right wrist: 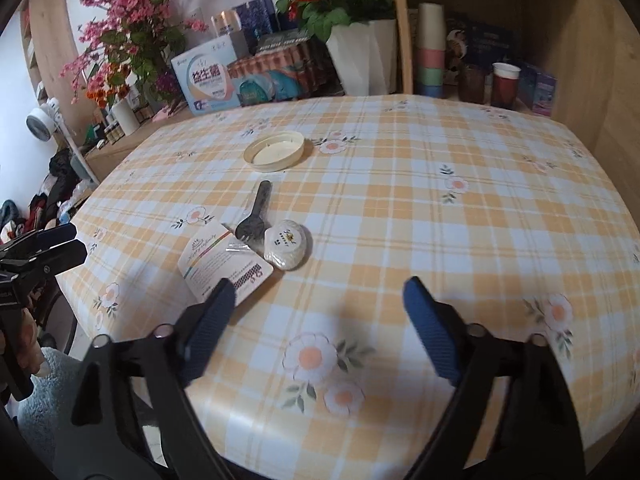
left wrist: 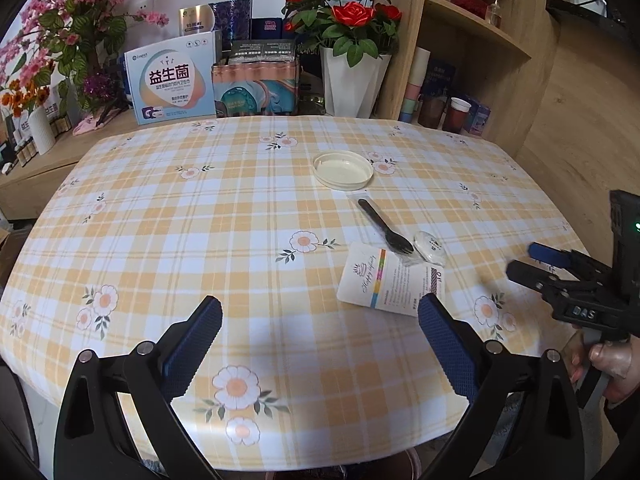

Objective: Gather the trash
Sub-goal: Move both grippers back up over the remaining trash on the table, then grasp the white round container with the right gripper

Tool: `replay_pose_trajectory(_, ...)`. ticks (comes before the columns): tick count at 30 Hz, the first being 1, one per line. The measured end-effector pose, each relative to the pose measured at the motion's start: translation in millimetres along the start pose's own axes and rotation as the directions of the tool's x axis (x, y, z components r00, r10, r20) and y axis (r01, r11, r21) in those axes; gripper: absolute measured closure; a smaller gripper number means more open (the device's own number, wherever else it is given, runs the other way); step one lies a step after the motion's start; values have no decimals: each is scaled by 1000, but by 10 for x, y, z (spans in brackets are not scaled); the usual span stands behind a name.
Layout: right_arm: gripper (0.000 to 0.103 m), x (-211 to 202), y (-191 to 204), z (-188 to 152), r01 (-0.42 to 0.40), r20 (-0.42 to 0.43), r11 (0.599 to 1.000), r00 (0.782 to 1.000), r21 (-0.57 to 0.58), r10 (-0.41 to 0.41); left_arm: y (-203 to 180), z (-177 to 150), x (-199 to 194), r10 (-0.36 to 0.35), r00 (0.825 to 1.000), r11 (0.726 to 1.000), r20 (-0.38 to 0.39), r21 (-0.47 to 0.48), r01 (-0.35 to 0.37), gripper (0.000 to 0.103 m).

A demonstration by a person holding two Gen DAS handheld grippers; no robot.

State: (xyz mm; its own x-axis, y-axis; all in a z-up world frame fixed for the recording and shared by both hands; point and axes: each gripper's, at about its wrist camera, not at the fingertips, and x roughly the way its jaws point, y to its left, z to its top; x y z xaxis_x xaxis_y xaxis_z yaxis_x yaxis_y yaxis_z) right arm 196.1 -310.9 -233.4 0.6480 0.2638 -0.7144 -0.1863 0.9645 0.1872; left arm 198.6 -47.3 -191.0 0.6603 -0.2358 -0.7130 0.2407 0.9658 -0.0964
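Both my left tongs (left wrist: pixel 320 320) and right tongs (right wrist: pixel 316 300) gape empty over the counter (right wrist: pixel 440 220); the card (right wrist: pixel 224 264), fork (right wrist: pixel 252 216) and wrapped puck (right wrist: pixel 286 244) cluster ahead between them, fork's handle pointing away, right tongs seemingly nearer.

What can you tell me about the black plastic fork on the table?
The black plastic fork lies flat on the checked tablecloth, inside a clear wrapper, handle toward the cream lid, tines toward the camera. It looks like thin disposable plastic, unbroken. Its tine end sits against the white card, the wrapper overlapping it, and close beside the small round white packet. Neither gripper touches it.
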Motion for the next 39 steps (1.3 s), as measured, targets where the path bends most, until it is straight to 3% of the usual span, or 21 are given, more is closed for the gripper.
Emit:
replay_pose_trajectory(5,45,377,50,212,-52,-61,999,997,-3,52,96,55,179,-1,1000,999,-18,-37,0,16)
replay_pose_trajectory(13,54,842,213,349,-57,-145,998,988,-40,51,212,46,321,2,1000,997,-25,-76,-4,18)
replay_pose_trajectory(21,55,1017,242,344,-52,-165,998,985,-47,43,250,62,421,-16,999,995,-41,-94,12,20)
replay_pose_trajectory(24,63,1021,251,337,-55,-157,996,987,-66,44,240,74,447,-23,999,995,-41,-102,19,20)
replay_pose_trajectory(32,63,961,200,304,-69,-147,996,987,-53,61,155,140,525,-32,998,995,-55,-92,26,20)
replay_pose_trajectory(39,63,728,-19,314,-78,-63,997,995,17,79,-70,266,677,-52,996,998,-78,-42,49,20)
